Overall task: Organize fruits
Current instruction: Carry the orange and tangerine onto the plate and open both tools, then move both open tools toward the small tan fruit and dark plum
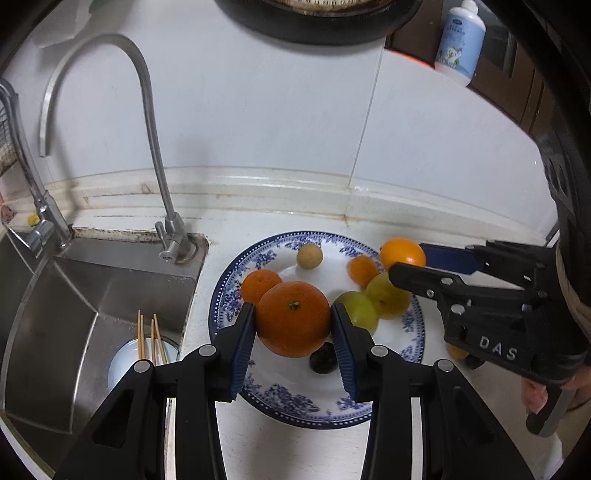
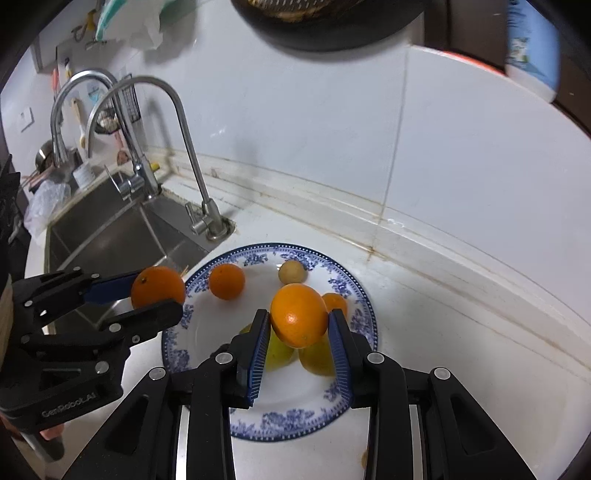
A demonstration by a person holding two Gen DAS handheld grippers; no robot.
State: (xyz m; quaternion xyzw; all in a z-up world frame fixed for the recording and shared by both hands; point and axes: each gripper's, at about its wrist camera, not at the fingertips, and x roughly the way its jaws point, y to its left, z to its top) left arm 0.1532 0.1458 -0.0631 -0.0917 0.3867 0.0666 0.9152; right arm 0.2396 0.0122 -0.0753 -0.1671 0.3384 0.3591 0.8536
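A blue-and-white plate (image 1: pixel 221 295) (image 2: pixel 364 306) lies on the white counter beside the sink. On it are two small oranges (image 1: pixel 260 284) (image 1: pixel 362 270), a beige round fruit (image 1: pixel 309 255), two yellow-green fruits (image 1: pixel 388 295) and a dark fruit (image 1: pixel 323 358). My left gripper (image 1: pixel 293 308) (image 2: pixel 159 291) is shut on a large orange (image 1: pixel 293 325) (image 2: pixel 158 287) above the plate's left side. My right gripper (image 2: pixel 298 314) (image 1: pixel 408 260) is shut on another orange (image 2: pixel 299 321) (image 1: pixel 402 251) above the plate's right side, over the yellow-green fruits (image 2: pixel 280 352).
A steel sink (image 1: pixel 92 295) with two faucets (image 1: pixel 147 110) lies left of the plate; a bowl with chopsticks (image 1: pixel 147 354) sits in it. A tiled wall stands behind. A dark pan (image 1: pixel 317 18) hangs overhead and a bottle (image 1: pixel 460 40) stands top right. A small fruit (image 1: pixel 458 352) lies on the counter.
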